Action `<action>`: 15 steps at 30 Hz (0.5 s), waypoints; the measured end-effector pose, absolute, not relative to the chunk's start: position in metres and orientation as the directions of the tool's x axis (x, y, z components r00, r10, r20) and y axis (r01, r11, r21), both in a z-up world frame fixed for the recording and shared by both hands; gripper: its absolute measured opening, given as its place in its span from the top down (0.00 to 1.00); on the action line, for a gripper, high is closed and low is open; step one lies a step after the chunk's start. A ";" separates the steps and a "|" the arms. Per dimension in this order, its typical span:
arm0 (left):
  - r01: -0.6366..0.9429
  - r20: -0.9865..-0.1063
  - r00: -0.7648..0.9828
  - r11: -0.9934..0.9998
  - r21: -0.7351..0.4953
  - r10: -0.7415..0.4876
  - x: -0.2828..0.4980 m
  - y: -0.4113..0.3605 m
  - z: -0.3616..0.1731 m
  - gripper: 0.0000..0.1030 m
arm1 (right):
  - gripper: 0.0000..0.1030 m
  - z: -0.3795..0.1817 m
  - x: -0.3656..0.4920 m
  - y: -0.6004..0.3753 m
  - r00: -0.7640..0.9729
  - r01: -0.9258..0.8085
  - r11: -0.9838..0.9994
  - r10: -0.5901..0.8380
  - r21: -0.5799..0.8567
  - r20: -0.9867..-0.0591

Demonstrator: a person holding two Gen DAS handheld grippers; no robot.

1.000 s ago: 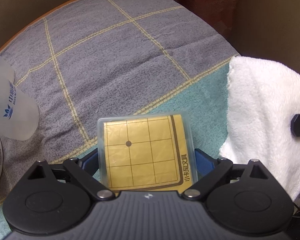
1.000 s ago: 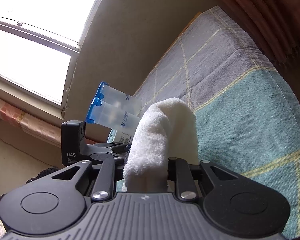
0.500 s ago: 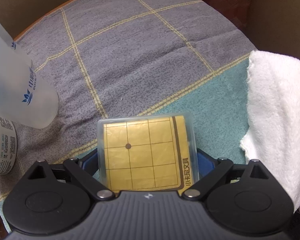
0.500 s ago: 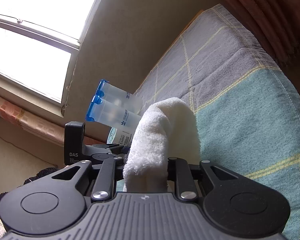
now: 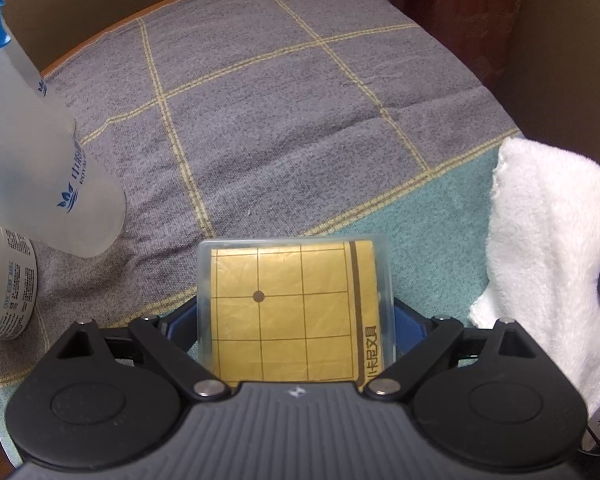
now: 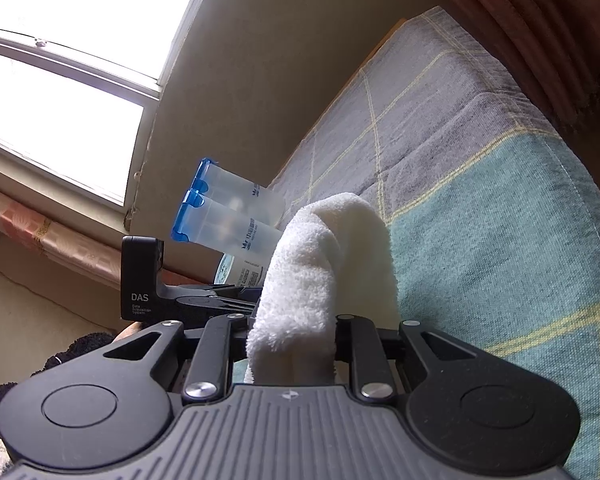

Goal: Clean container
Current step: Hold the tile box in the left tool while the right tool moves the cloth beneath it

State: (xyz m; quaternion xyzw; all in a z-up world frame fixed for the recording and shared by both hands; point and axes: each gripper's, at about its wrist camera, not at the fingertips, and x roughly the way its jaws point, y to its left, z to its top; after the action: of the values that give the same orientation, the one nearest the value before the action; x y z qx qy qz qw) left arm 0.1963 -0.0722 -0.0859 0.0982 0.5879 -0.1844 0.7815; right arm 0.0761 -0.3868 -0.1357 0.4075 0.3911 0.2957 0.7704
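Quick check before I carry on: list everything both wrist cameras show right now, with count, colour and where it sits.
container: one, clear plastic with a yellow grid-printed sheet inside, clamped between the left tool's fingers.
towel: one, white and fluffy, gripped in the right tool, draped forward; at the right edge of the left view.
frosted bottles: two, translucent with blue caps and blue print, standing at the left of the cloth.
labelled tub: one, white with small print, beside the bottles.
checked cloth: one, grey and teal with yellow lines, covering the surface.
window: one, bright, above the wall.
curtain: one, reddish-brown, far side.
left tool: black, shut on the container.
right tool: black, shut on the towel.
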 end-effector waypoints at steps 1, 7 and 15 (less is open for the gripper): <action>0.407 -0.953 0.246 0.911 -0.067 -0.180 0.197 -0.072 -0.082 0.10 | 0.76 -0.136 0.076 -0.386 0.518 -0.140 0.493 0.776 0.859 -0.360; 0.408 -0.943 0.253 0.907 -0.099 -0.216 0.204 -0.067 -0.060 0.10 | 0.79 -0.134 0.082 -0.372 0.496 -0.203 0.522 0.784 0.828 -0.373; 0.422 -0.932 0.261 0.898 -0.123 -0.250 0.204 -0.060 -0.020 0.10 | 0.79 -0.150 0.111 -0.331 0.397 -0.271 0.525 0.824 0.807 -0.404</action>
State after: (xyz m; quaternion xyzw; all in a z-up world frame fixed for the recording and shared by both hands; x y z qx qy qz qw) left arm 0.2037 -0.0601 -0.0201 0.0754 0.5694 -0.2124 0.7906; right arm 0.1107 -0.3312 -0.1504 0.3317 0.4174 0.3568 0.7671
